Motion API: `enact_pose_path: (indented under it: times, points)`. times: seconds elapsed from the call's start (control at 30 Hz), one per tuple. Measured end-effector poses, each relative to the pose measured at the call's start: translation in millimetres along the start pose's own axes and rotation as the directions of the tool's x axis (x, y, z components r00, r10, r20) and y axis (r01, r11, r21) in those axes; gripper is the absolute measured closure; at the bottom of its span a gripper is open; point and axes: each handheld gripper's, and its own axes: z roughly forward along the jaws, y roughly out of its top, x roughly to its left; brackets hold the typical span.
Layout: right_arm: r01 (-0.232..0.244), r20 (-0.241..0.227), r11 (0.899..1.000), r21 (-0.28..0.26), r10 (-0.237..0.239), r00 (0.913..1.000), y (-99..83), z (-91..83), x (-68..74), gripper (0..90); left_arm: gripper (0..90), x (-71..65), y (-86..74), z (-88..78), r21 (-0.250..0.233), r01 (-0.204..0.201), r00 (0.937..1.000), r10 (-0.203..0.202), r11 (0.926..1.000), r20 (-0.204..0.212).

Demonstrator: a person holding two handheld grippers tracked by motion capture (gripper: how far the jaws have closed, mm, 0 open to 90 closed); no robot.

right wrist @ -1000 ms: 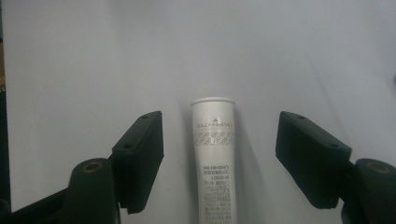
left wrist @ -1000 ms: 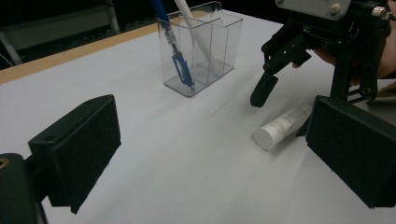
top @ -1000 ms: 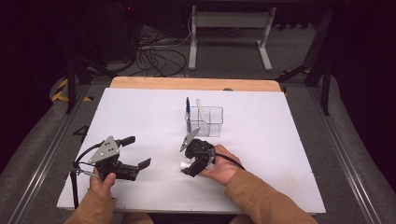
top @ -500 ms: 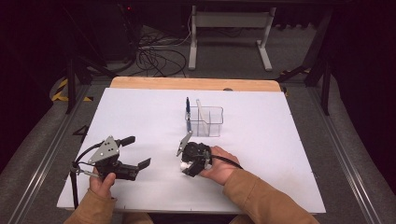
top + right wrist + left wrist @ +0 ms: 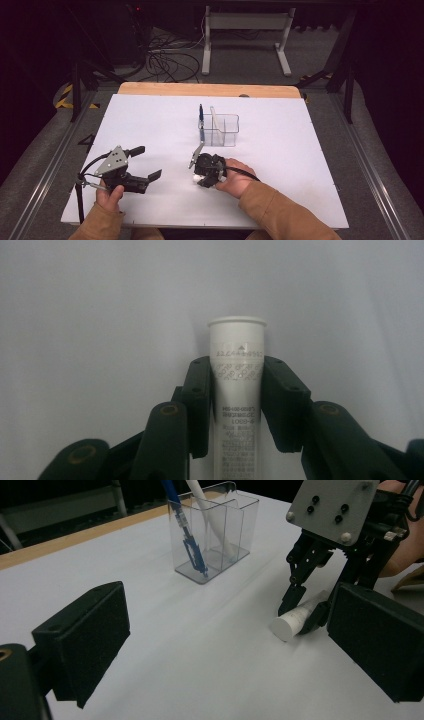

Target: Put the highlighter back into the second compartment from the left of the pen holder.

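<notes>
Right gripper view puts the white tube (image 5: 236, 390) lying on the table (image 5: 300, 150), our right gripper (image 5: 236, 390) just closing, pads against both sides. We're gripping; next, probably a lift toward the clear organizer (image 5: 220, 131). Left gripper (image 5: 142, 162) stands open.

In the right gripper view, the white tube's (image 5: 236, 390) lower end ran off the bottom edge, and its small print was too blurred to read. In the high view, the right gripper (image 5: 196, 176) covered most of that tube, leaving a small white bit. In the left gripper view, the blue pen (image 5: 186, 535) and the white stick (image 5: 207, 515) in the clear holder (image 5: 220, 550) were cut off at the top edge.
</notes>
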Motion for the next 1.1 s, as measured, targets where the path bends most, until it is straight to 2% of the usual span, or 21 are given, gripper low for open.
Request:
enact_pose_path:
  times: [0.23,1.1]
  points:
    - [-0.006,0.01,1.0,0.019,0.006,0.9999,2.1,0.4,1.4,67.1,4.4,-0.7,0.4,-0.1,-0.001,0.0,1.0,0.0,1.0,0.001]
    - [0.007,0.023,1.0,0.021,-0.008,0.9997,2.1,0.3,3.1,67.7,4.4,-0.8,0.0,0.5,0.0,0.006,1.0,-0.006,1.0,0.003]
